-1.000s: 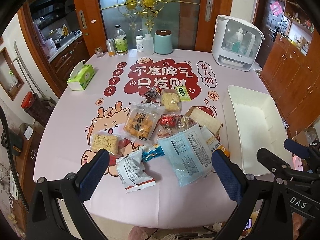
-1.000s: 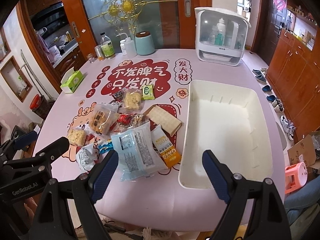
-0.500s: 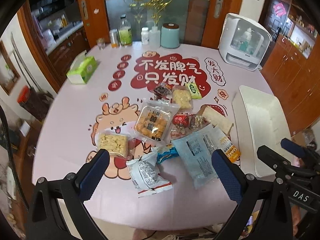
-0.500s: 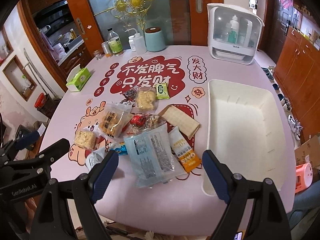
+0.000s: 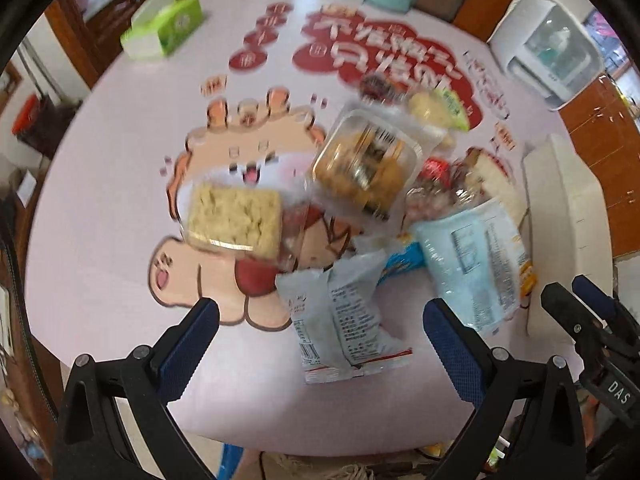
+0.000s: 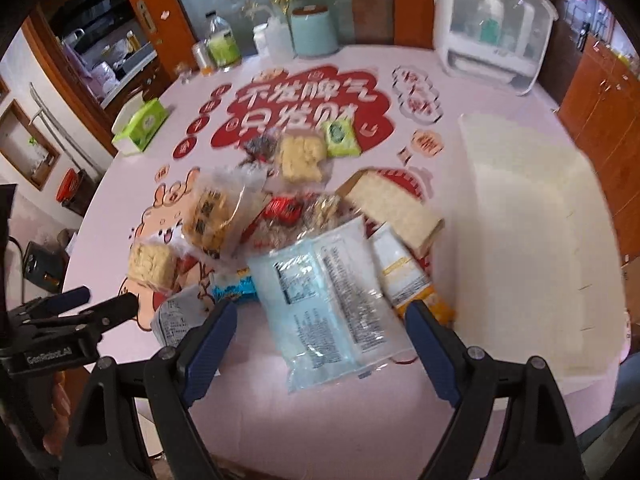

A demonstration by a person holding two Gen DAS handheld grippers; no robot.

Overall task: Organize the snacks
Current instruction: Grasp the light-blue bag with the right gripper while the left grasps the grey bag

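Several wrapped snacks lie heaped on the pink tablecloth (image 5: 100,208). My left gripper (image 5: 320,312) is open above a white packet (image 5: 340,320), with a pale rice-cracker pack (image 5: 236,216) and a tub of golden biscuits (image 5: 364,160) beyond it. My right gripper (image 6: 320,316) is open over a large light-blue bag (image 6: 324,300); an orange-and-white pack (image 6: 408,276) lies by its right finger. The white bin (image 6: 532,220) stands empty to the right. Nothing is between either pair of fingers. Both now views are motion-blurred.
A green tissue box (image 6: 142,124) sits at the table's left. Bottles (image 6: 222,44), a teal canister (image 6: 314,32) and a white appliance (image 6: 492,20) line the far edge. Wooden cabinets (image 6: 604,112) stand to the right. The table's near edge is just below the grippers.
Both grippers have dropped toward the snack pile, so the packets look larger. The left view has swung left and down over the white packet. Both stay open.
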